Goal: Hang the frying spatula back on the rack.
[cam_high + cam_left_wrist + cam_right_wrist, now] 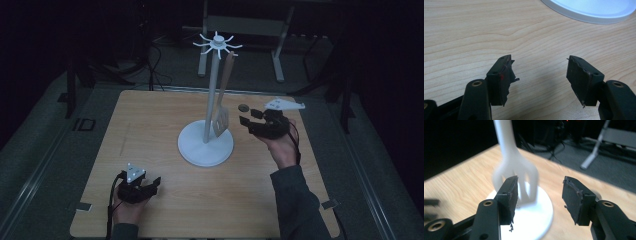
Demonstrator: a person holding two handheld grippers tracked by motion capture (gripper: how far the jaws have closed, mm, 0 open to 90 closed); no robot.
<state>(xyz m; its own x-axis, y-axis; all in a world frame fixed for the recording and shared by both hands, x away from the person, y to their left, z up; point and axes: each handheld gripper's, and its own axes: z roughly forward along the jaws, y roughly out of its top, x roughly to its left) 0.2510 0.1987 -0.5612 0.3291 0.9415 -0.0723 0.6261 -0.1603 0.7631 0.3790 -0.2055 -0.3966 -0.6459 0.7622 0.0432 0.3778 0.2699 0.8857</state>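
The spatula (223, 102) is hanging from the spoked top of the white stand (206, 145), whose round base is sitting near the middle of the desk (150, 130), a little toward the far edge, and the blade is dangling just above that base on its right side. The right gripper (246, 118) is hovering just to the right of the blade with its jaws standing wide and nothing between them; in the right gripper view the slotted blade (517, 178) is showing beyond the left jaw, apart from the pads. Judging from this, the hanging is done and the step in hand is drawing clear, which is best done by pulling straight back toward the right edge, keeping the jaws spread so that no pad is brushing the blade and setting it swinging off its hook. A small dark disc (243, 107) is lying near the far right corner, close to that path. The left gripper (157, 183) is resting near the front left corner, jaws wide and empty over bare wood, well apart from the stand, with open room all around it.
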